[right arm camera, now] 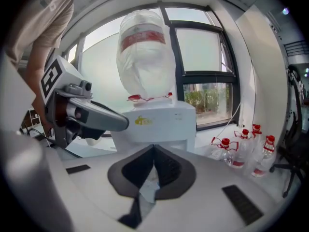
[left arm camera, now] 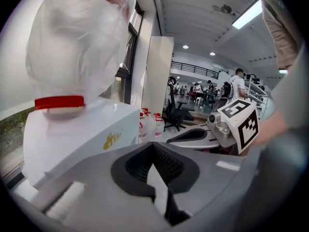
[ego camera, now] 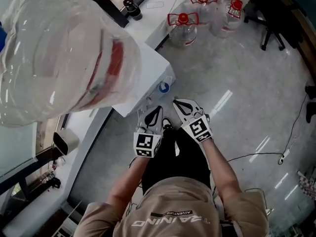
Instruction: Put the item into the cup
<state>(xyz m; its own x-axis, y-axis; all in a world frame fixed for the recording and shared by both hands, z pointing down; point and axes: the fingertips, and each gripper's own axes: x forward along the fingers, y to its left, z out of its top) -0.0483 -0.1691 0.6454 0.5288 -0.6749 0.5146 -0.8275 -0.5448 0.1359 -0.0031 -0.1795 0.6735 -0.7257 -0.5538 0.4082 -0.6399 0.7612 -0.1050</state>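
2 tools, my left tool point(ego camera: 156, 110) and right tool point(ego camera: 178, 103), sit side by side, both closed on nothing. A water dispenser point(ego camera: 148, 70) stands just ahead, nearer my left. I see no cup or item.

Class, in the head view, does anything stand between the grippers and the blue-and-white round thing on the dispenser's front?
Nothing visible does. The left gripper and right gripper hang short of the round thing on the dispenser, only bare floor between. Whether it is the cup cannot be told.
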